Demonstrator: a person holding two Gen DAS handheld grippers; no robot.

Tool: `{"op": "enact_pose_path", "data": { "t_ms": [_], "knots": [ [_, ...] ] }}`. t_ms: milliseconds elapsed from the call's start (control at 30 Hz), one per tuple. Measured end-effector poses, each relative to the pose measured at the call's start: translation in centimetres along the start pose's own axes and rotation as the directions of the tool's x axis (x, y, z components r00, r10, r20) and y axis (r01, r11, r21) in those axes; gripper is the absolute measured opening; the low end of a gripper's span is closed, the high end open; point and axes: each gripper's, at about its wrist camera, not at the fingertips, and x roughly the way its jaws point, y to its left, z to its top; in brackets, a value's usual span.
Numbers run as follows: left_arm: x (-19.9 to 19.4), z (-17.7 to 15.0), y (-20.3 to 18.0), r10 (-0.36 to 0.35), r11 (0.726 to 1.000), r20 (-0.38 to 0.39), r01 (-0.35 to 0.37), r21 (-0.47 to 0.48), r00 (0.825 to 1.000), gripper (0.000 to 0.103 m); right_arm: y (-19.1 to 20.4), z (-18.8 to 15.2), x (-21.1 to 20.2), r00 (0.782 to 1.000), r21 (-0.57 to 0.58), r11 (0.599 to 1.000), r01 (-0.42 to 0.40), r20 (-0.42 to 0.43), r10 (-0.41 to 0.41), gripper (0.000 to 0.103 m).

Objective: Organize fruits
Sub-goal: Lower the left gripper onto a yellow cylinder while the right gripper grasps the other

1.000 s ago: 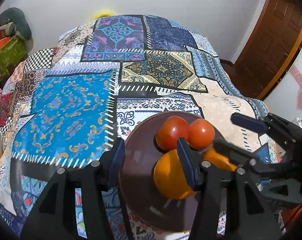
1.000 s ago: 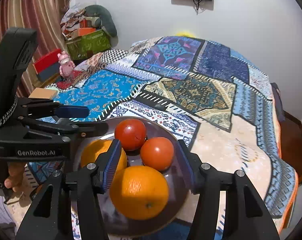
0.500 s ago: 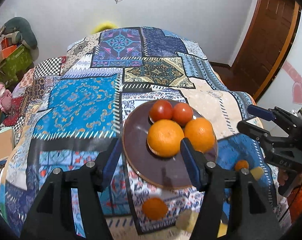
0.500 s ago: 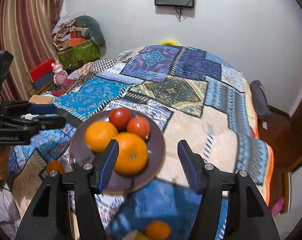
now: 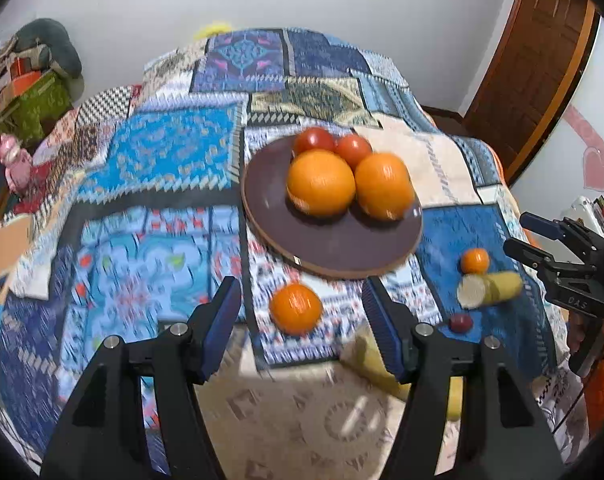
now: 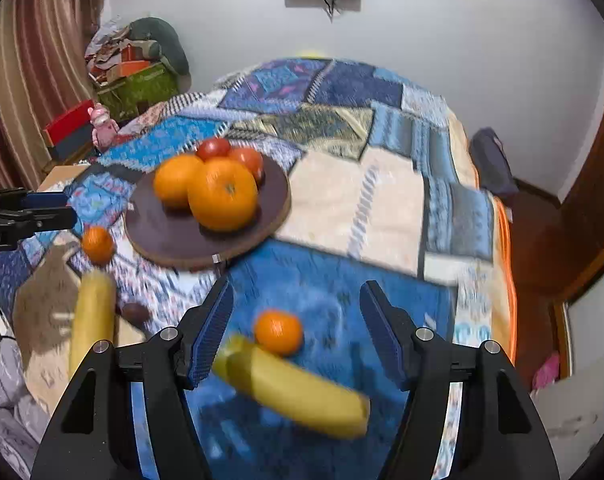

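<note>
Both my claws, left (image 5: 302, 312) and right (image 6: 296, 312), gape wide and empty above the quilt (image 5: 162, 152); the plate (image 5: 334, 240) carries two oranges and two tomatoes

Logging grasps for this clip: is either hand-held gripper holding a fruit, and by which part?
Nothing is held: the left hand-held gripper and right hand-held gripper are both open.

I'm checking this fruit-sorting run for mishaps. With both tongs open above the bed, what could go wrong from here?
1. The plate sits on a soft quilt; pressing nearby could tilt it and roll the two oranges and tomatoes off.
2. The small orange touches the banana; the right tongs grabbing one may nudge the other.
3. The tiny dark fruit is easily missed or squashed.
</note>
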Motion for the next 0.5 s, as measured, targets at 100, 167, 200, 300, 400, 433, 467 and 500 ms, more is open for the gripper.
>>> {"op": "enact_pose_path", "data": {
  "t_ms": [100,167,200,300,400,433,467,500],
  "knots": [
    [0.2,-1.3,-0.9,0.02,1.0,-0.01,-0.02,0.001,1.0,0.063,-0.7,-1.5,0.2,1.0,0.032,0.999,-0.004,-0.029,0.005,0.063],
    [0.3,-1.9,-1.7,0.016,1.0,-0.013,-0.016,-0.007,1.0,0.063,-1.2,-2.4,0.4,0.998,0.053,0.999,-0.007,-0.057,0.01,0.063],
    [0.5,-2.2,-2.1,0.0,1.0,-0.022,0.0,-0.016,1.0,0.064,-1.3,-2.9,0.4,0.998,0.057,0.998,-0.006,-0.065,0.01,0.063],
    [1.1,-3.0,-3.4,-0.045,0.998,-0.039,0.043,-0.035,0.998,0.067,-1.4,-3.7,0.4,0.996,0.047,0.999,-0.014,-0.088,0.018,0.063],
    [1.8,-3.5,-4.8,-0.045,0.998,-0.043,0.043,-0.043,0.998,0.07,-1.3,-4.2,0.4,0.995,0.027,0.999,-0.025,-0.1,0.027,0.065],
    [2.1,-3.7,-5.2,-0.055,0.998,-0.053,0.052,-0.044,0.997,0.07,-1.2,-4.3,0.5,0.994,0.022,0.999,-0.032,-0.104,0.035,0.066],
    [2.4,-3.8,-5.6,-0.057,0.998,-0.065,0.055,-0.044,0.996,0.071,-1.1,-4.4,0.5,0.993,0.016,0.999,-0.037,-0.109,0.039,0.067],
    [2.5,-4.0,-6.0,-0.038,0.999,-0.061,0.036,-0.038,0.997,0.074,-1.1,-4.5,0.6,0.993,0.01,0.999,-0.042,-0.112,0.043,0.068]
  ]
}}
